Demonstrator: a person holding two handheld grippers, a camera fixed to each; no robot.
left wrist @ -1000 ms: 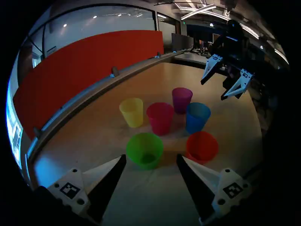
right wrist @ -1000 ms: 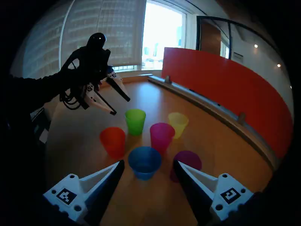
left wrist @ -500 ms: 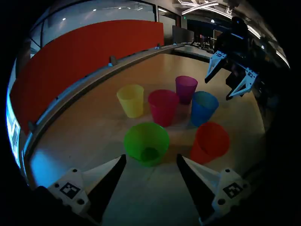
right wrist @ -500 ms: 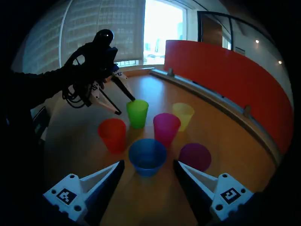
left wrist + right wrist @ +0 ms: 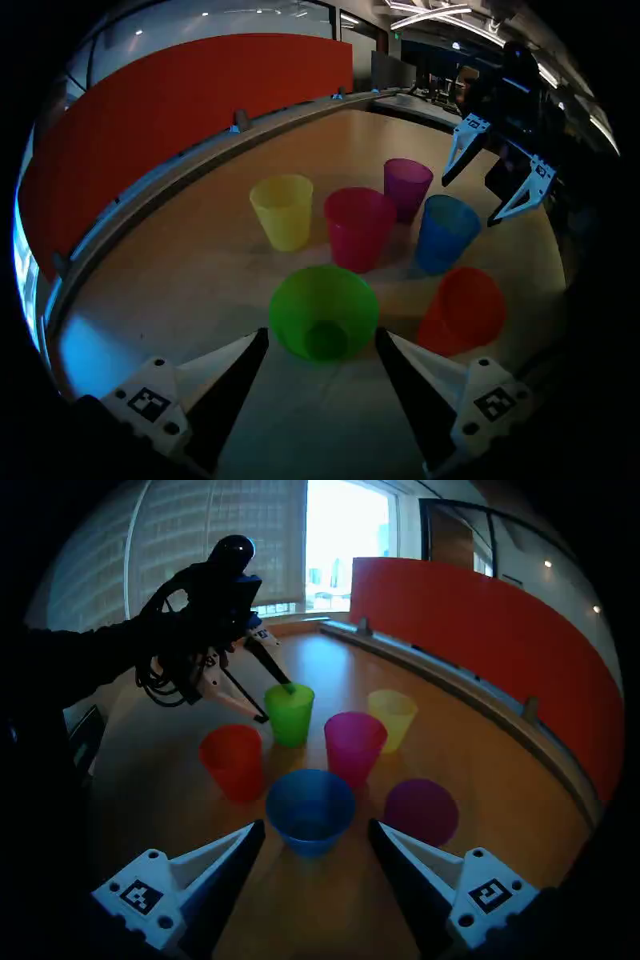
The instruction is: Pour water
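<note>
We held the left hand-held gripper (image 5: 320, 332) spread apart, the green cup (image 5: 323, 310) standing on the worktop (image 5: 200, 272) right between its jaws. Our right hand-held gripper (image 5: 314, 824) was spread apart too, with the blue cup (image 5: 310, 810) just ahead

**Q:** What surrounds the work, from where you sit?

**A:** In my left gripper view I see a wooden desk (image 5: 200, 264). Its far edge is lined by a grey rail (image 5: 160, 196) with a small bracket (image 5: 238, 122) on it. A long red partition (image 5: 160, 104) stands just behind the rail, with glass (image 5: 200, 24) above it.

**Q:** And the room beyond?

**A:** Strip lights (image 5: 420, 14) cross a dark ceiling at the far end. My right gripper view faces the other way, toward a bright window (image 5: 348, 536) full of daylight with gridded blinds (image 5: 184, 536) beside it. The desk glows orange-brown under that light.
</note>
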